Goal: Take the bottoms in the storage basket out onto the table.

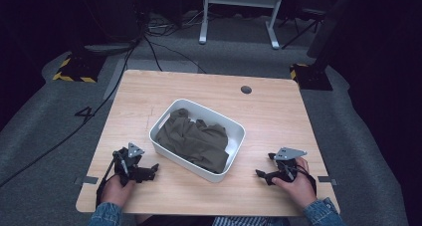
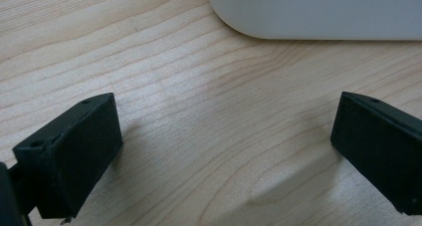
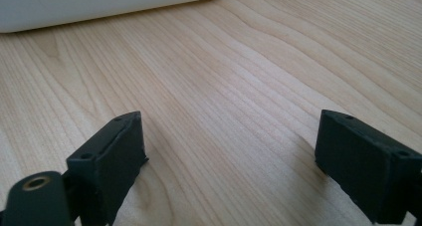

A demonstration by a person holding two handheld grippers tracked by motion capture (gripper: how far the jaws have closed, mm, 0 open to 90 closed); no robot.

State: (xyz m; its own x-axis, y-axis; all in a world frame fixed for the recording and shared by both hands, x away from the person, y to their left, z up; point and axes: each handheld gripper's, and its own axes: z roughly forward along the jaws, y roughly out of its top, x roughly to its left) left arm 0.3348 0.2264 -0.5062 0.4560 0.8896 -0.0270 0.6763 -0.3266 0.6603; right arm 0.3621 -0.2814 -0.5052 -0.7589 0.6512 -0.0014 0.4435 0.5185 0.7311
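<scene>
Cloth (image 1: 196, 139), dark olive and bunched, lies inside the white bin (image 1: 238, 154) at the middle of the table (image 1: 278, 111). The bin's long axis runs diagonally, from far-left to near-right as you sit, and the cloth heaps along that same line, fullest toward the near-left wall.

Your left gripper (image 1: 152, 170) rests on the table just off the bin's near-left corner; your right gripper (image 1: 263, 175) rests off the near-right corner, slightly farther from the cloth. Both point inward toward the bin. Judged from this, the left is the nearer one for a first reach.

Jaws on both grippers stand wide apart and hold nothing. In the left gripper view, the bin wall (image 2: 318, 12) lies ahead and slightly right of the jaws; in the right gripper view, it (image 3: 99, 4) lies ahead and to the left.

Expect to lift over the rim before descending. Bare table surrounds the bin on all sides; the near edge is close behind your hands.
</scene>
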